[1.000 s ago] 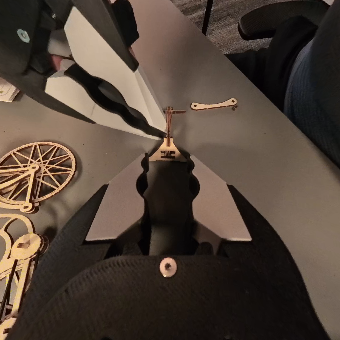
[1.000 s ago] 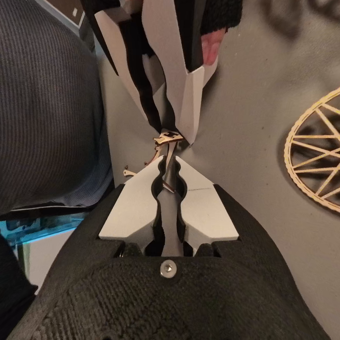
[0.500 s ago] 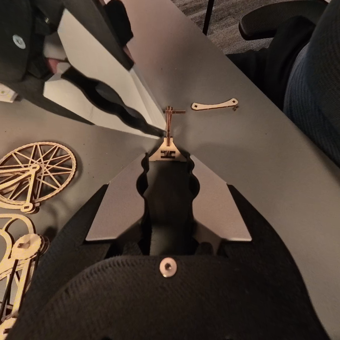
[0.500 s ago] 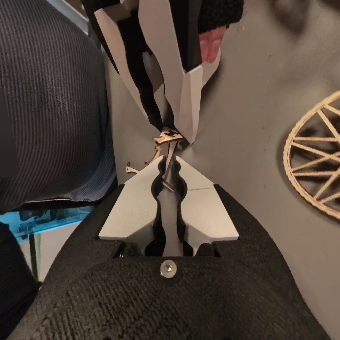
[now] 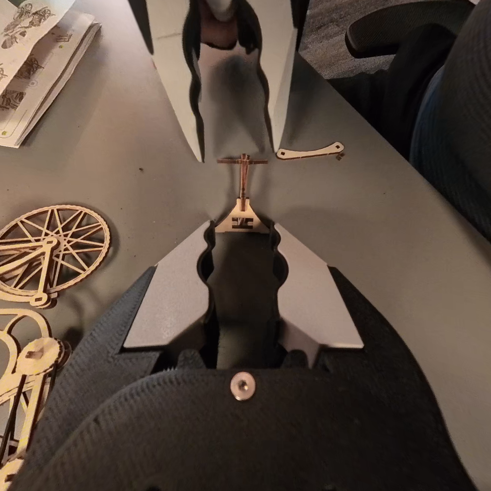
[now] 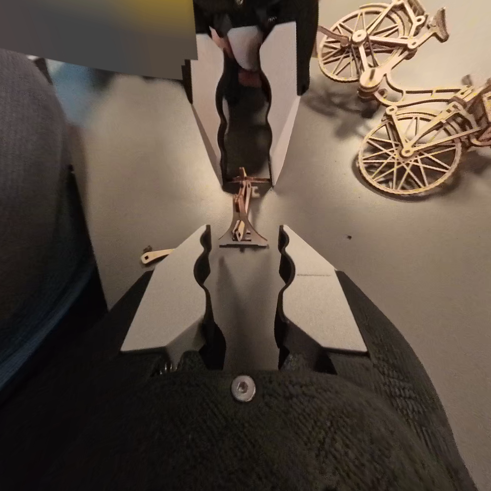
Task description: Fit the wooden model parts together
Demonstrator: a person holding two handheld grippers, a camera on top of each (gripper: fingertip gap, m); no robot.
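A small wooden assembly (image 5: 242,186), a thin stem with a flared plate at one end and a crossbar at the other, hangs just above the grey table (image 5: 345,265). My left gripper (image 5: 243,225) is shut on its flared plate. My right gripper (image 6: 244,228) is open and faces the left one head-on. Its fingertips flank the assembly's other end (image 6: 243,236) with a gap on each side and do not touch it. The right gripper also shows in the left wrist view (image 5: 237,156). The left gripper also shows in the right wrist view (image 6: 248,183).
A built wooden bicycle model (image 5: 53,252) lies to my left gripper's left; it also shows in the right wrist view (image 6: 398,93). A loose curved wooden strip (image 5: 309,153) lies near the table's edge. An instruction booklet (image 5: 39,66) lies at the far left. A seated person's leg (image 5: 451,146) is beyond the edge. About 5 centimetres separates my left fingertips from my right.
My right gripper let go of the stem, opened, and swung round from the side to face the left gripper head-on. The left gripper kept hold of the assembly and stayed put.
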